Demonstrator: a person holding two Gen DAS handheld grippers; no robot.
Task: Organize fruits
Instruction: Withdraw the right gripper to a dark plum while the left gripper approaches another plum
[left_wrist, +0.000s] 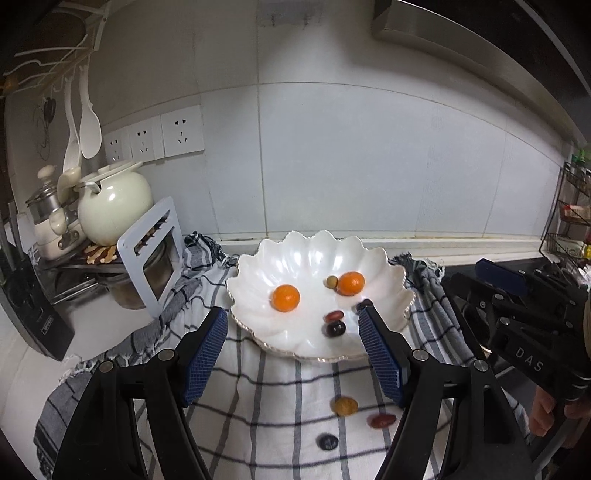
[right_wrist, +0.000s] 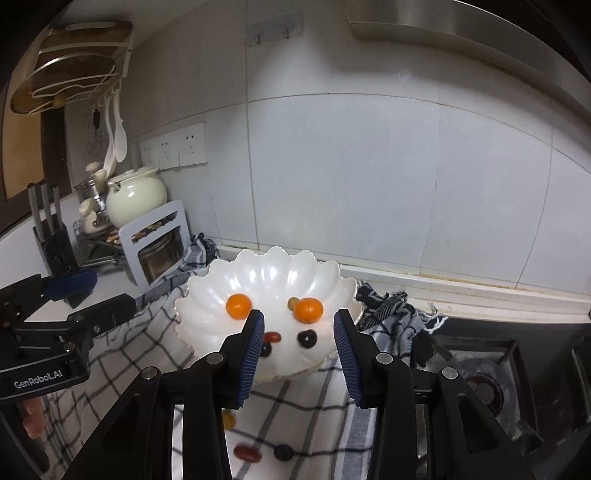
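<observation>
With both the left gripper (left_wrist: 293, 325) and right gripper (right_wrist: 299, 332) spread apart and empty, fruit gathers mid-frame in the white scalloped bowl (left_wrist: 258, 266) while three loose fruits (left_wrist: 344, 406) wait on the checked cloth (left_wrist: 258, 398) below.

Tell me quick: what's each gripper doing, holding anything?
Left gripper: open, empty, above the bowl.
Right gripper: open, narrower gap, nothing between the pads.
</observation>
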